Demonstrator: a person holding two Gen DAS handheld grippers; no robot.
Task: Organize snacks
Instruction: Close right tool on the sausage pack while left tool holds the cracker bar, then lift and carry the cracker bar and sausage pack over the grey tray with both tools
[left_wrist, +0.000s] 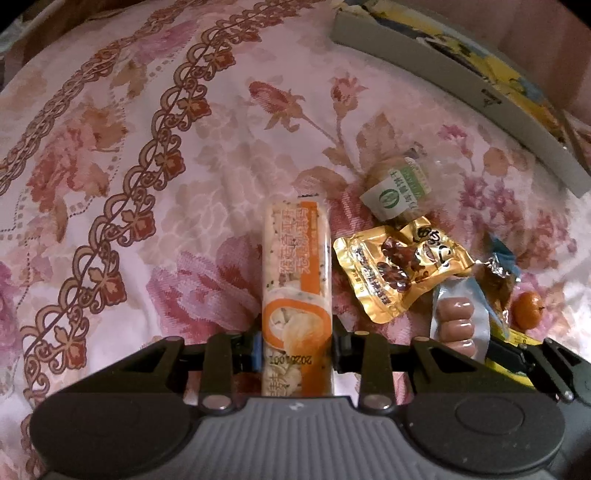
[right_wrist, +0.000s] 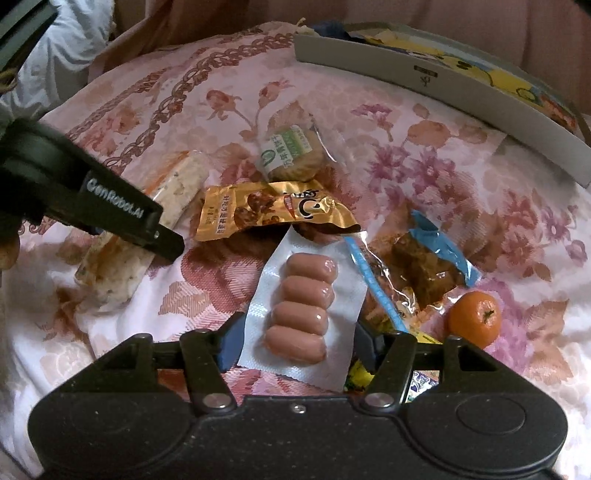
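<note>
Left tongs (left_wrist: 295, 343) tight on nougat bar (left_wrist: 295, 266), right tongs (right_wrist: 295, 345) (likewise) on sausage pack (right_wrist: 301, 306).

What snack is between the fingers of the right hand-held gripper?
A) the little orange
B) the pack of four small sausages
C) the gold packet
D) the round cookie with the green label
B: in the right wrist view, the pack of four small sausages lies between the fingers of the right hand-held gripper, while the little orange sits off to the side on the floral cloth.
</note>
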